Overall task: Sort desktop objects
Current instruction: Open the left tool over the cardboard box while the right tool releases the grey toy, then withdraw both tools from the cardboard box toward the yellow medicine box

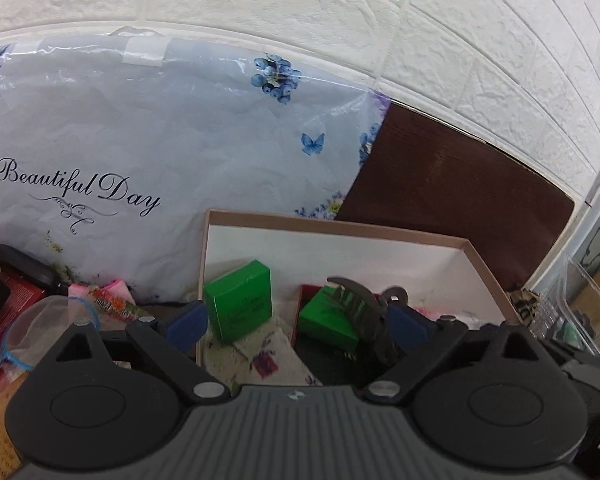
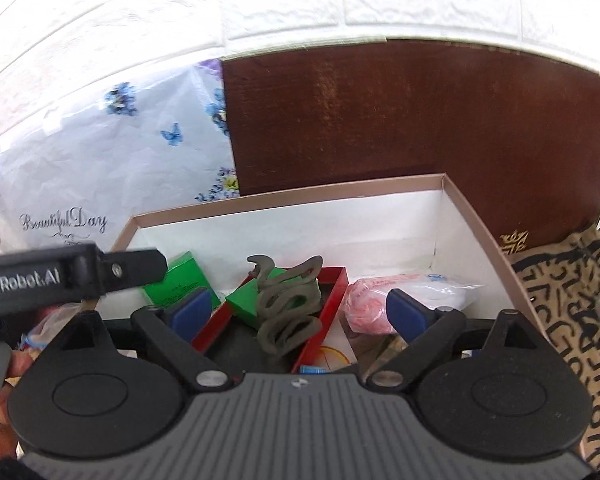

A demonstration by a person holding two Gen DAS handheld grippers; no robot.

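Desktop clutter sits gathered in a shallow cardboard box with a tan rim and white inside, which stands against a pale blue floral plastic bag printed "Beautiful Day" and a dark brown wooden board. Inside the box, a small bright green carton stands tilted near the left wall. Just beside it lies a red-edged tray that holds a second green carton and a dark grey claw hair clip, the clip resting partly on that carton. To the right of the tray lies a pink and white plastic-wrapped packet, inside the box as well.

The left gripper hovers over the near edge of the box with its blue-padded fingers spread wide and nothing between them. The right gripper hangs over the same box, likewise released, its blue pads wide apart on either side of the tray and clip without touching them. In the right wrist view the black body of the left gripper reaches in from the left, above the first green carton.

Left of the box, on the table, lie a pink wrapped sweet packet and a clear plastic bag with a blue tie. A black and tan patterned cloth lies to the right of the box.
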